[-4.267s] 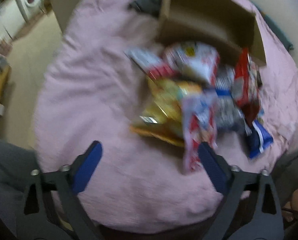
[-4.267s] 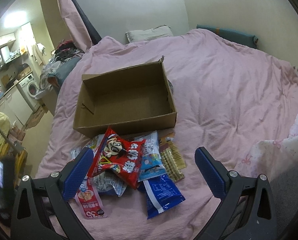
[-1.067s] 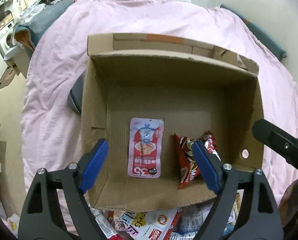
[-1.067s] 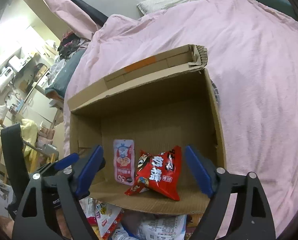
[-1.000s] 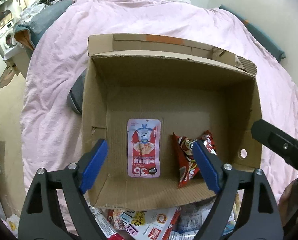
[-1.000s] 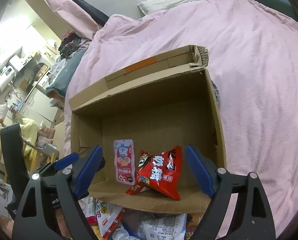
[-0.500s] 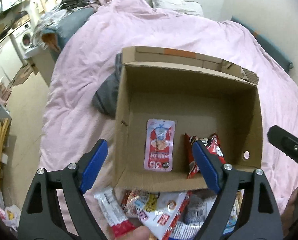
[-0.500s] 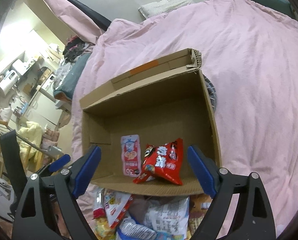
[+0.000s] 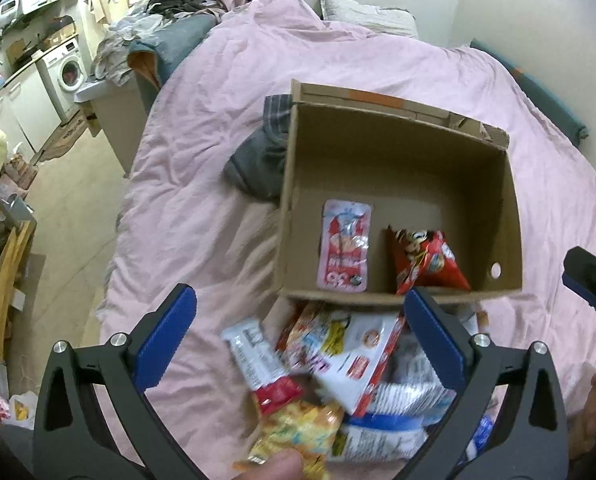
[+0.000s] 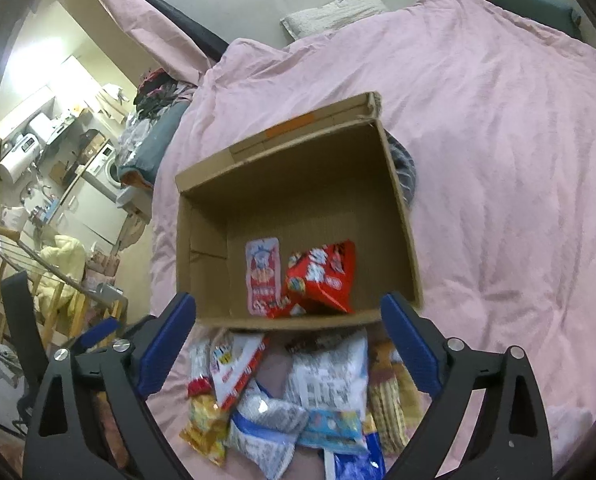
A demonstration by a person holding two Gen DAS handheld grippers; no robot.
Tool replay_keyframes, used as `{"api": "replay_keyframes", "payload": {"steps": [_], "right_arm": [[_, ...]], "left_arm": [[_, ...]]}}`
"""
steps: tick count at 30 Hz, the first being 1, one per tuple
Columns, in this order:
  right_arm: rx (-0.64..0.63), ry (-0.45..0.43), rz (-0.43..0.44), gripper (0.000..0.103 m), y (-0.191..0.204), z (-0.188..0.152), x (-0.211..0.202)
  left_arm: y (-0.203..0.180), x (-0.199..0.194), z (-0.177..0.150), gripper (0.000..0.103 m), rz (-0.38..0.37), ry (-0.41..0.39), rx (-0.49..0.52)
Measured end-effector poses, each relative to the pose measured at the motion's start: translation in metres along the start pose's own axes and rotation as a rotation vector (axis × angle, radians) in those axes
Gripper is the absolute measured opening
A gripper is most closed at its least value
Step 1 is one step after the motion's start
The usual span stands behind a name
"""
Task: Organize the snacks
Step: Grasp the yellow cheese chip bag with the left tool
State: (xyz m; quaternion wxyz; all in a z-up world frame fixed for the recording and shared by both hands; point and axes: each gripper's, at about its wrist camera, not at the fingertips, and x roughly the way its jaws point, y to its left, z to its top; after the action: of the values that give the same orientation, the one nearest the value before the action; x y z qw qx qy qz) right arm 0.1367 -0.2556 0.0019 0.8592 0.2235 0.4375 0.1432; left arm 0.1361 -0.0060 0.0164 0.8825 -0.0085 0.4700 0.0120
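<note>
An open cardboard box (image 9: 510, 208) (image 10: 402, 216) sits on the pink bed. Inside lie a pink pouch (image 9: 344, 252) (image 10: 262, 276) and a red snack bag (image 9: 428, 262) (image 10: 322, 280). A pile of snack packets (image 9: 338, 376) (image 10: 290, 400) lies on the bedding in front of the box. My left gripper (image 9: 298, 340) is open and empty above the pile's left side. My right gripper (image 10: 288, 340) is open and empty over the pile, just before the box's near wall. The right gripper's tip shows at the left wrist view's right edge (image 9: 590, 280).
Grey clothing (image 9: 258, 168) lies against the box's left wall. The bed's left edge (image 9: 114, 248) drops to the floor. A washing machine (image 9: 72, 72), laundry heaps and wooden furniture (image 9: 2, 280) stand to the left. A pillow (image 10: 334, 8) lies at the bed's head.
Both grippers have pulled back and up from the box, so the snack pile in front of it has come into view. The pink pouch and red bag stay in the box.
</note>
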Motion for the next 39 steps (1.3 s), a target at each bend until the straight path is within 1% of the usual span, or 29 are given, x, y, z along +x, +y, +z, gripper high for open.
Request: {"api": "replay_keyframes", "payload": {"steps": [3,6,8,11,14,16,17,19,20,23,26,28,30,32,34,35,37,39], "right_arm": [[0.047,0.024,0.006,0.096,-0.011,-0.011,-0.004],[0.073,0.047,-0.003,0.096,-0.018,-0.023,-0.007],[0.073,0.061,-0.016,0.096,-0.019,-0.030,-0.006],[0.081,0.093,-0.020,0.096,-0.021,-0.043,-0.003],[0.095,0.116,-0.022,0.096,-0.021,-0.052,0.003],[0.096,0.130,-0.027,0.096,-0.021,-0.055,0.007],[0.096,0.139,-0.030,0.096,-0.020,-0.055,0.010],[0.096,0.146,-0.034,0.096,-0.018,-0.055,0.014],[0.097,0.148,-0.035,0.096,-0.017,-0.054,0.015],[0.117,0.160,-0.021,0.096,-0.015,-0.054,0.021],[0.128,0.172,-0.007,0.096,-0.011,-0.054,0.026],[0.123,0.175,-0.008,0.096,-0.009,-0.054,0.028],[0.121,0.180,-0.008,0.096,-0.008,-0.054,0.030],[0.123,0.184,-0.007,0.096,-0.008,-0.055,0.030],[0.125,0.187,-0.006,0.096,-0.008,-0.056,0.030],[0.127,0.188,-0.006,0.096,-0.009,-0.056,0.030],[0.129,0.190,-0.007,0.096,-0.010,-0.056,0.029],[0.129,0.198,-0.005,0.096,-0.010,-0.057,0.030]], "left_arm": [[0.014,-0.009,-0.010,0.103,0.003,-0.009,-0.011],[0.030,-0.013,-0.023,0.103,0.034,-0.013,-0.019],[0.040,-0.013,-0.032,0.103,0.034,0.001,-0.027],[0.056,-0.008,-0.044,0.103,0.028,0.047,-0.059],[0.067,0.006,-0.056,0.103,0.001,0.122,-0.083],[0.070,0.024,-0.066,0.102,-0.034,0.218,-0.092],[0.070,0.032,-0.070,0.102,-0.064,0.268,-0.101],[0.066,0.043,-0.079,0.102,-0.117,0.341,-0.100],[0.062,0.047,-0.084,0.102,-0.128,0.364,-0.091],[0.054,0.054,-0.095,0.102,-0.139,0.403,-0.070],[0.045,0.065,-0.103,0.102,-0.184,0.454,-0.074],[0.040,0.072,-0.108,0.101,-0.193,0.483,-0.061],[0.038,0.077,-0.113,0.090,-0.225,0.508,-0.068],[0.036,0.080,-0.116,0.069,-0.269,0.522,-0.089],[0.032,0.076,-0.118,0.056,-0.300,0.525,-0.086],[0.029,0.074,-0.120,0.050,-0.298,0.523,-0.074],[0.024,0.068,-0.122,0.042,-0.288,0.531,-0.036],[0.024,0.061,-0.123,0.039,-0.315,0.550,-0.038]]}}
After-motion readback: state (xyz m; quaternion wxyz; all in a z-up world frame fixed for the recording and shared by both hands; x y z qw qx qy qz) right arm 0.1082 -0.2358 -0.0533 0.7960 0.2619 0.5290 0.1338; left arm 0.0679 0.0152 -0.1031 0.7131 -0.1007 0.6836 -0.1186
